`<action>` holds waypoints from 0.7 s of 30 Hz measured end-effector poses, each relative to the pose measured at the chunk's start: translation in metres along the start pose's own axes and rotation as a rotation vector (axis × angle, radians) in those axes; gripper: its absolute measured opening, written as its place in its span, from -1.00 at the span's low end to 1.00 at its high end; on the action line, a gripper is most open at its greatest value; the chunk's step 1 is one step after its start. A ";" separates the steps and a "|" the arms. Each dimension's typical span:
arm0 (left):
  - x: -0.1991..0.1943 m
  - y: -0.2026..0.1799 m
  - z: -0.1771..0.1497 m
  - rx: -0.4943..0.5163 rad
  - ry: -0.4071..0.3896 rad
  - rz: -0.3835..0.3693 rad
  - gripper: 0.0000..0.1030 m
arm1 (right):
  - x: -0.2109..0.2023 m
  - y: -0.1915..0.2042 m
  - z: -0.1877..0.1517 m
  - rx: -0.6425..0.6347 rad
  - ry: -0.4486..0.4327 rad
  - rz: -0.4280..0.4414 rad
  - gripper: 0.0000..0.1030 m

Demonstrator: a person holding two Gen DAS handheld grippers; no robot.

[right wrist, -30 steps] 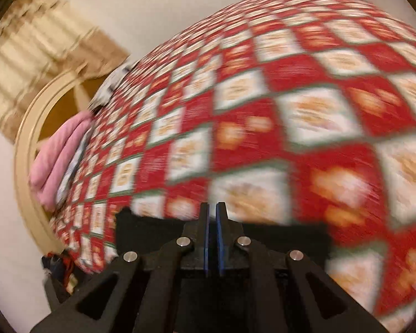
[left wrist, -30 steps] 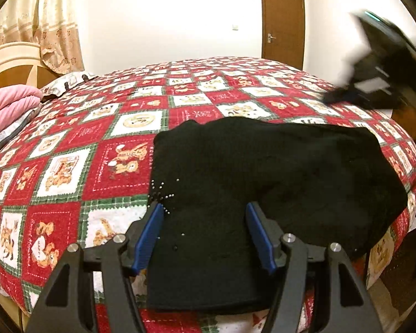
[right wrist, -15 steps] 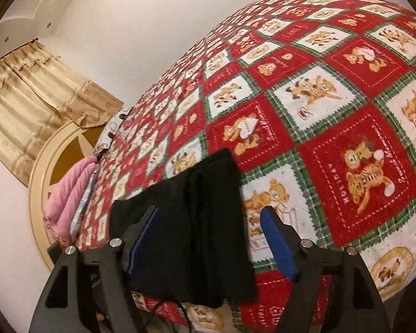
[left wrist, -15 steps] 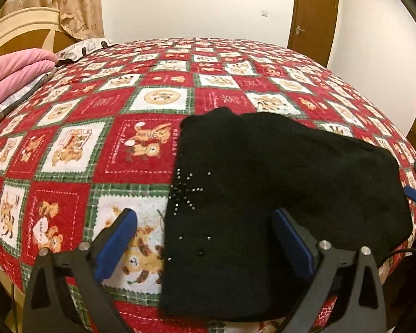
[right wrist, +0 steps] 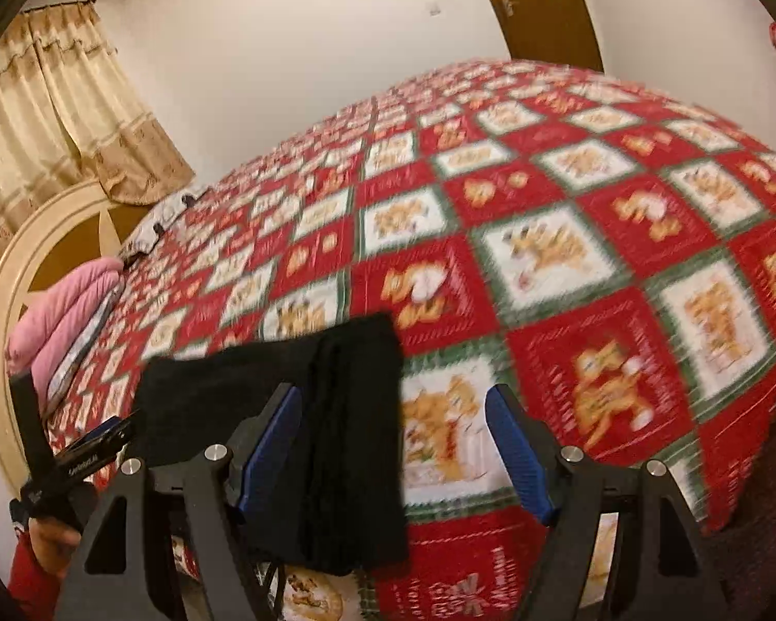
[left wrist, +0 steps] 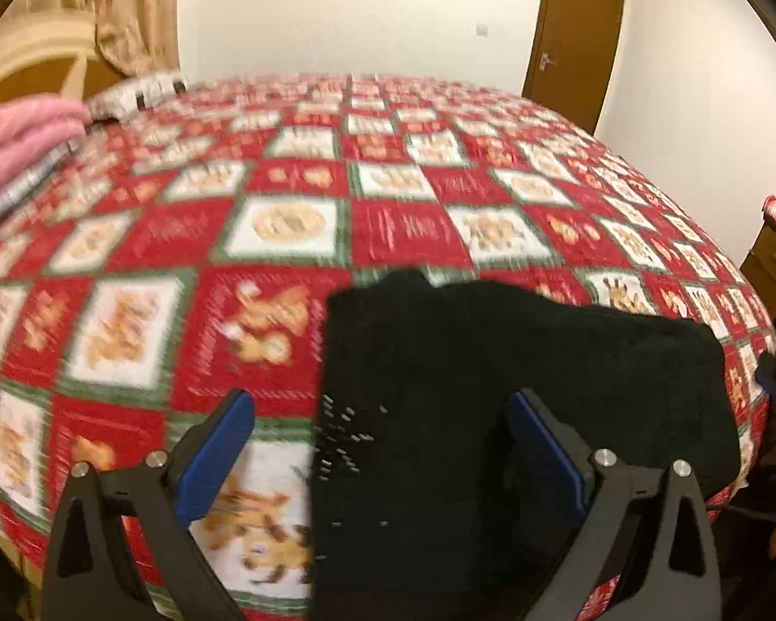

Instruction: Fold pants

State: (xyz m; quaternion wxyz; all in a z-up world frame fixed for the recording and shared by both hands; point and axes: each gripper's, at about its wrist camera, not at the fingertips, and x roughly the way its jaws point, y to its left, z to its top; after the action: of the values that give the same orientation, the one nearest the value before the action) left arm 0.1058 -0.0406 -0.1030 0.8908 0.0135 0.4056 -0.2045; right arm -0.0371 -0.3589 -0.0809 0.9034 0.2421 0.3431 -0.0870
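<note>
Just ahead of the left gripper (left wrist: 383, 440), whose blue pads stand spread wide and grip nothing, the black pants (left wrist: 517, 393) lie folded flat on the bed. Their left edge, dotted with small pale studs, falls between the fingers, and the cloth reaches away to the gripper's right. The right gripper (right wrist: 393, 440) is likewise spread and empty; the narrow end of the pants (right wrist: 336, 414) lies between and just below its fingers, close to the left one, not pressed by either pad.

Under both runs the bedspread (left wrist: 295, 238), red and white squares with orange cartoon figures and green plaid borders, filling the bed to its far edge. Farther off to the left lie pink folded bedding (left wrist: 20, 139) and a patterned pillow (left wrist: 134, 93), then a cream curved headboard (right wrist: 36, 238) and beige curtains (right wrist: 62, 103). A white wall closes the room, with a brown door (left wrist: 574, 36) to the far right.

Only the left view shows a wooden cabinet (left wrist: 771, 264) at its right edge and a blue pad of the other gripper beside the pants. Only the right view shows the person's hand (right wrist: 46, 533) and red sleeve (right wrist: 31, 579) holding the left gripper's black handle at lower left.
</note>
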 end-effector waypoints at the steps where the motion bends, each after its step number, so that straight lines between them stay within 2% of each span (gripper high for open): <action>1: 0.004 0.000 -0.002 -0.010 0.014 -0.006 0.96 | 0.004 0.000 -0.004 0.009 0.013 0.004 0.45; 4: 0.007 0.001 -0.009 -0.036 0.006 -0.010 0.99 | 0.020 -0.005 -0.019 0.062 0.066 0.065 0.45; 6: 0.006 0.000 -0.008 -0.034 0.011 -0.007 1.00 | 0.033 -0.004 -0.029 0.112 0.118 0.161 0.48; 9: 0.006 0.000 -0.008 -0.033 0.012 -0.008 1.00 | 0.033 -0.004 -0.037 0.168 0.096 0.250 0.71; 12: 0.006 0.000 -0.008 -0.032 0.009 -0.012 1.00 | 0.033 -0.003 -0.037 0.156 0.115 0.233 0.71; 16: 0.006 -0.001 -0.008 -0.032 0.007 -0.013 1.00 | 0.029 -0.003 -0.042 0.181 0.093 0.191 0.71; 21: 0.006 -0.002 -0.008 -0.030 0.000 -0.011 1.00 | 0.031 0.031 -0.052 0.033 0.121 0.139 0.74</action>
State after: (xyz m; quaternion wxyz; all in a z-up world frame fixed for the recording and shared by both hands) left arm 0.1034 -0.0427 -0.1125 0.8897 -0.0020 0.4088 -0.2031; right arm -0.0334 -0.3056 -0.1231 0.8808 0.2848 0.3780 -0.0149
